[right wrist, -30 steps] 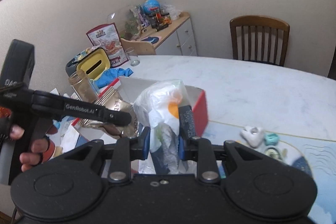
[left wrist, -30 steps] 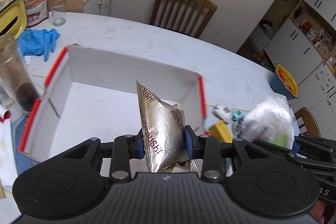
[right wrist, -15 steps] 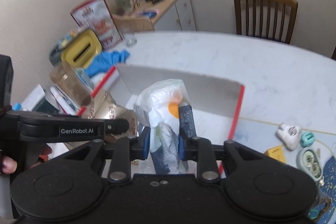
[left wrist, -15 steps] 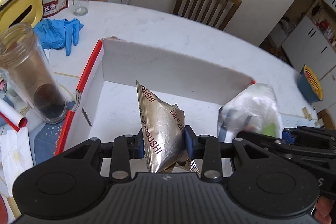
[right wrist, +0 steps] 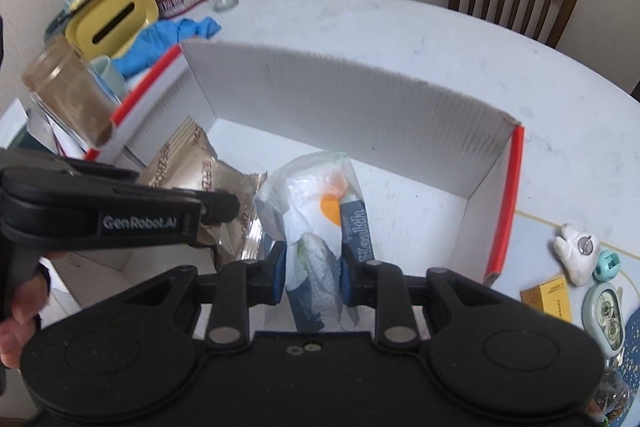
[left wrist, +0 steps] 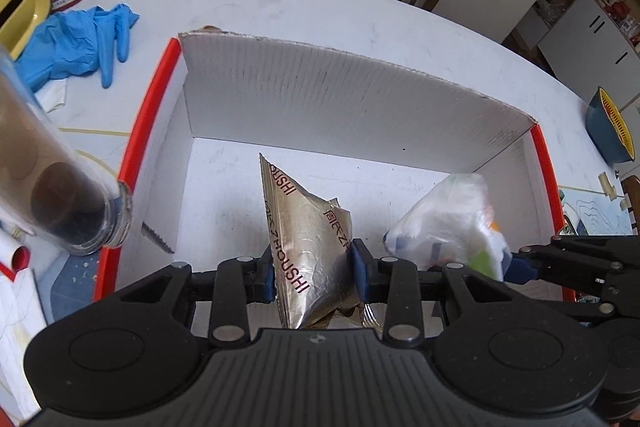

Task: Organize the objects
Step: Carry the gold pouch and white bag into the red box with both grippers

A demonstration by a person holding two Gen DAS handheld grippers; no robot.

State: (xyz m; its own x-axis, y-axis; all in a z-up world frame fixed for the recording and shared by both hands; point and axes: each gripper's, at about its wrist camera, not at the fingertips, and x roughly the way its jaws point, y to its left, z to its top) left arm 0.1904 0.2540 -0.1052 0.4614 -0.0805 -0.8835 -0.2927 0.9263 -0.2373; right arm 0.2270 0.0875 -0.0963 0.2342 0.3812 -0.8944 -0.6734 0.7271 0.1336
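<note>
Left gripper [left wrist: 313, 269]: your jaws are pinching the crinkled silver foil pouch with red lettering [left wrist: 306, 235] across its lower body, so it stands up between them with its pointed corner ahead.
Right gripper [right wrist: 312, 267]: your jaws are pinching the clear plastic bag of white, orange and blue packets [right wrist: 320, 223] near its base; the loose top flops ahead of them.
Where the things are: both packages hang over the open white cardboard box with red rims [left wrist: 360, 107], the pouch just left of the bag. Whether either touches the box floor I cannot tell.
Why held so: gripping low keeps the bulk forward of your jaws, where you can see it go in.
Step in hand: judged from this, you are lowering both into the box together.
Beside your jaws: a tall glass jar with dark residue [left wrist: 52, 187] stands left of the left jaws, outside the box, on the white bench [left wrist: 360, 19]. A crumpled blue glove [left wrist: 76, 43] lies far ahead-left.
Risk: the two grippers sit close, so release one at a time.
</note>
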